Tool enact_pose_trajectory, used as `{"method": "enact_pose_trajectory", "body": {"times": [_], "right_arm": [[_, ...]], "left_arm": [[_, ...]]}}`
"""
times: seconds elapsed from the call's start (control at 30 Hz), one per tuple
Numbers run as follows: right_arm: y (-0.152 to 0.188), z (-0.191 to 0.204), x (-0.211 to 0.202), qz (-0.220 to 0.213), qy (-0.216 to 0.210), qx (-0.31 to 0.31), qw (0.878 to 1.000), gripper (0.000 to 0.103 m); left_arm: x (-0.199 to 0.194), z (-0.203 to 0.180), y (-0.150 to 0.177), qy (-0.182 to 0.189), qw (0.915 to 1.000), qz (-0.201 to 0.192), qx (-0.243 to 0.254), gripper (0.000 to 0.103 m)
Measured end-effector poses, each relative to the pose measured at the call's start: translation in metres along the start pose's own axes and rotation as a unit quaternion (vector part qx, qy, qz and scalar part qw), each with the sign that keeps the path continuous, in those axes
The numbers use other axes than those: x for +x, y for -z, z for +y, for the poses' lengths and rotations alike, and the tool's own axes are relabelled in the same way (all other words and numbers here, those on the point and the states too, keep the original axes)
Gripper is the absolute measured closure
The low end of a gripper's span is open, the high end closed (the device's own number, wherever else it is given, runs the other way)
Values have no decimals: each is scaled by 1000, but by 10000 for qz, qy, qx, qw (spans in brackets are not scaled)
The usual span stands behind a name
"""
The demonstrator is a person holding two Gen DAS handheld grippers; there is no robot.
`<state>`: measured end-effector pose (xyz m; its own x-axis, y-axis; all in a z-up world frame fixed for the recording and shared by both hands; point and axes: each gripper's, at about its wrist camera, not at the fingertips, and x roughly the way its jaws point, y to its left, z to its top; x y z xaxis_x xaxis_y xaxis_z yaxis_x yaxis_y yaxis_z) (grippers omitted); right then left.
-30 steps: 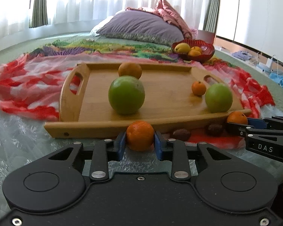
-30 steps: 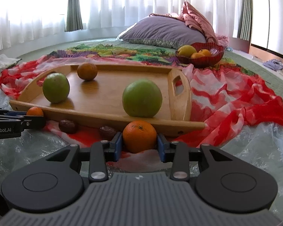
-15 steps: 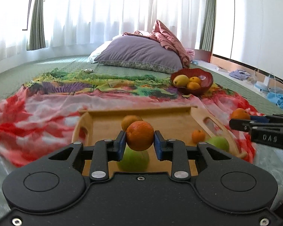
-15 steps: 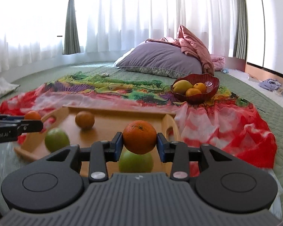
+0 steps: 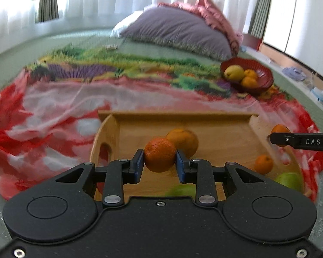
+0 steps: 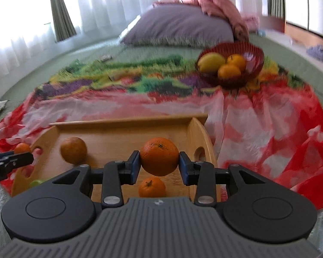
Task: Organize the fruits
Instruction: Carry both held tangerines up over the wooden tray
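My left gripper [image 5: 160, 164] is shut on a small orange [image 5: 160, 154], held above the wooden tray [image 5: 183, 116]. My right gripper [image 6: 159, 164] is shut on a larger orange [image 6: 159, 156] over the tray's right end [image 6: 201, 137]. On the tray lie another orange [image 5: 184, 140], a small mandarin [image 6: 151, 187] and two green fruits [image 5: 289, 180], partly hidden behind the grippers. A red bowl [image 6: 255, 53] farther back holds a yellow fruit [image 6: 211, 62] and two oranges. The right gripper [image 5: 280, 138] with its orange shows in the left wrist view.
The tray rests on a red and white cloth [image 5: 43, 111] spread over a green mat. A many-coloured cloth [image 6: 118, 79] lies behind it. A purple pillow [image 5: 176, 30] with a pink blanket sits at the back by white curtains.
Both grippers rose from the near edge of the tray, each carrying its orange, and moved forward over the tray toward the red bowl, which looks nearer now.
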<state>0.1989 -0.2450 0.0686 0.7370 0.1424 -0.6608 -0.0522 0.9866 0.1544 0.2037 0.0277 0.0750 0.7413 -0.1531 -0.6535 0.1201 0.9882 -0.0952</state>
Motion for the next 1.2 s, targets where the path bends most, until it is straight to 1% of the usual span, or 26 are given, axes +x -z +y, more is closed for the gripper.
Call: {"method": "enact_pose_trajectory", "body": {"times": [0.13,0.4,0.6,1.2], "right_arm": [[-1,2,24,233,63,42,9997,61],[-1,7,49,448,255,-66,9987,61],[-1,6,54,513,284,-51,9983,61],[4,10,62,597,285,-62,9978,61]], "left_arm": [[23,4,1,-131,9997,217,-39,74],[44,8,3,-245,9991,346,-18,74],[47,7,4,-287,9990,343,58,74],[56,10,6,-328,9986,406,-1,74]]}}
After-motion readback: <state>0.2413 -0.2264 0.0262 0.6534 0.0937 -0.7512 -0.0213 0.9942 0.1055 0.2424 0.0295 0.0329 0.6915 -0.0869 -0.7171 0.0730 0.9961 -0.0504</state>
